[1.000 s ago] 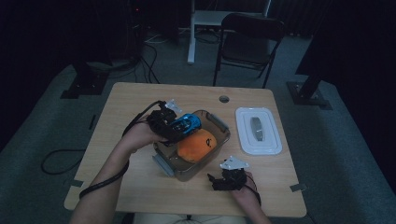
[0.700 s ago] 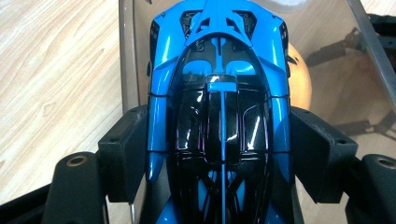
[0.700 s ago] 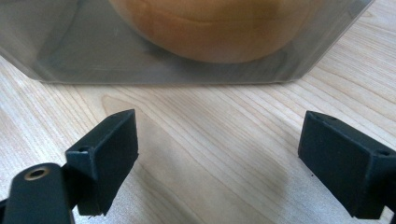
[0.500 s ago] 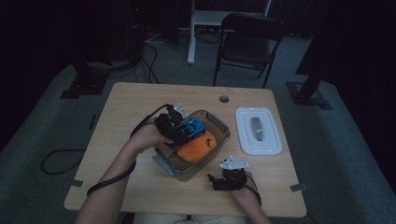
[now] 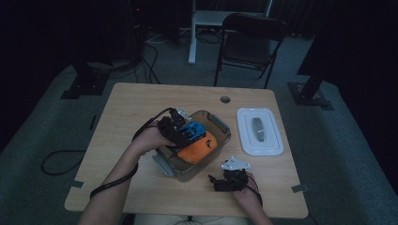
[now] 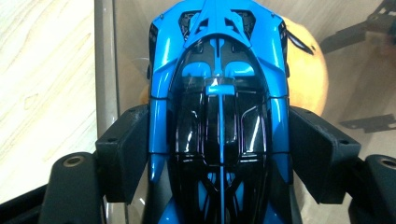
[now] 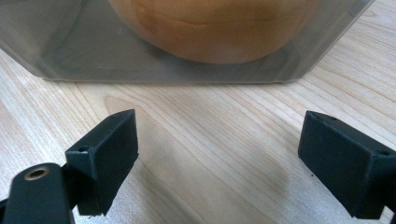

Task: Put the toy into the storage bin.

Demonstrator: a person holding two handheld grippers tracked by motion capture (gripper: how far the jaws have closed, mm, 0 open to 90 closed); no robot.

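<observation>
Toy car [image 6: 218, 116], blue and black, is sitting between the fingers [image 6: 122, 154] of my left gripper [image 5: 180, 133], which are clamping its 2 flanks, and I am bringing it down into the clear tub [image 5: 225, 127] in the middle of the bench [image 5: 141, 101]. Compared with a second ago, the gripper is standing lower and a little further over the tub, so the car is now hanging just above the tub's far corner, beside the orange plush toy [image 5: 199, 149] that is already lying inside. From the left gripper view I am seeing the tub's wall to one side of the car and the orange toy past its nose, so I judge the car is nearly at rest and only the letting go is left.

My right gripper [image 5: 224, 183] is waiting on the bench just in front of the tub, its fingers [image 7: 105, 156] spread wide with nothing between them. White lid [image 5: 259, 131] is lying well apart to the right, so closing the tub looks like the next job.
</observation>
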